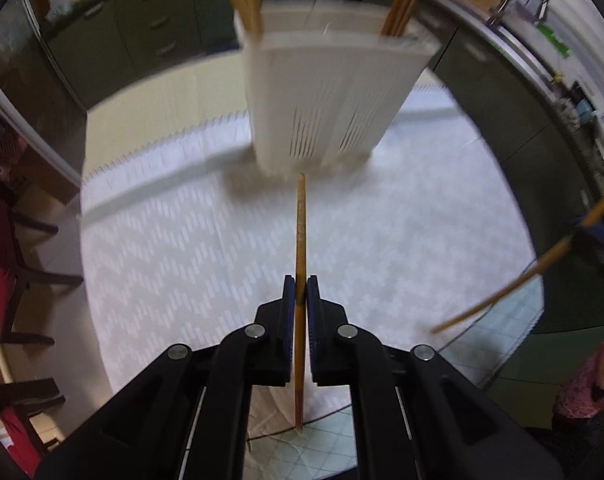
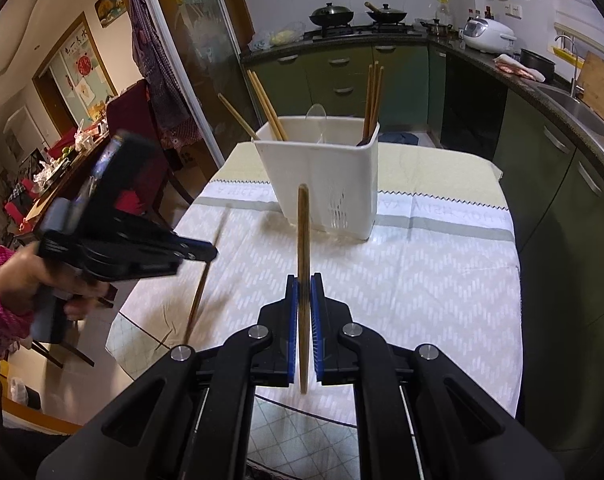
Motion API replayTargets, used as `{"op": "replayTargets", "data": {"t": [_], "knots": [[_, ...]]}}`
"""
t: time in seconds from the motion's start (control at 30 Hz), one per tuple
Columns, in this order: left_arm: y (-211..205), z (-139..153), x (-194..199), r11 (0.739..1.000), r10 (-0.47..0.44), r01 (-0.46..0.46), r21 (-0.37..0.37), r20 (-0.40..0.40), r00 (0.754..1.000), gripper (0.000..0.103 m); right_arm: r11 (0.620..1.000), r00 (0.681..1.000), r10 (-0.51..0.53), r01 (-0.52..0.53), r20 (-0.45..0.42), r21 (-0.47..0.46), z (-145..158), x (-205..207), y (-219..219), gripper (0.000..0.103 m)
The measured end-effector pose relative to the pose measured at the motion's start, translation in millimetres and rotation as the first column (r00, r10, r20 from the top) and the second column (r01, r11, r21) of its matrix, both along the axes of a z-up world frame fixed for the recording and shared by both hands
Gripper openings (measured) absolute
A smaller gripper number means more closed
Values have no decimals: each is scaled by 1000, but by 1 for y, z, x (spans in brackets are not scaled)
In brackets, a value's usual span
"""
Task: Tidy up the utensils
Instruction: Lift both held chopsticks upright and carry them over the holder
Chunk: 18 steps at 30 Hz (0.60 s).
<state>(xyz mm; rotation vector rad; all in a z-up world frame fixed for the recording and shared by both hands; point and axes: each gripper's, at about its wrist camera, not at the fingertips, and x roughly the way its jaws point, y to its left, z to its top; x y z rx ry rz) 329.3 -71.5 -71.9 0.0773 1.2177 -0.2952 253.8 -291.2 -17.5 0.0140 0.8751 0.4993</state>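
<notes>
A wooden chopstick [image 1: 300,240] is pinched between the pressed-together fingers of the left gripper [image 1: 300,292], pointing at the white utensil holder [image 1: 325,96] on the tablecloth [image 1: 162,240]; another chopstick [image 2: 303,248] is clamped by the right gripper [image 2: 303,300], short of the same holder, where more chopsticks [image 2: 371,96] are held upright

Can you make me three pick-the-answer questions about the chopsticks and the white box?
1. Where does the white holder stand?
A. on the tablecloth
B. on the floor
C. in the sink

2. What colour are the pads on the right gripper?
A. red
B. blue
C. yellow

3. What is the left gripper doing?
A. gaping wide with nothing in it
B. gripping a spoon
C. pinching one chopstick

Answers: 1 A, its base sits on the patterned tablecloth. 2 B, blue strips line both fingers. 3 C, the jaws close on a single wooden stick.
</notes>
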Motion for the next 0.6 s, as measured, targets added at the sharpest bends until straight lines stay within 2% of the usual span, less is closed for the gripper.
{"op": "replayTargets", "data": {"t": [0.17,0.47,0.6], "knots": [[-3,41,-10,1000,-15,17,-24,69,997,6,1000,1000,-1,1,22,4,11,-2,-1,7],[-13,83,-14,998,-22,30,-56,143,990,6,1000,998,11,-12,63,6,30,-5,1,7],[-16,120,-10,997,-19,33,-69,207,978,6,1000,997,6,-6,74,5,37,-4,-1,7]]}}
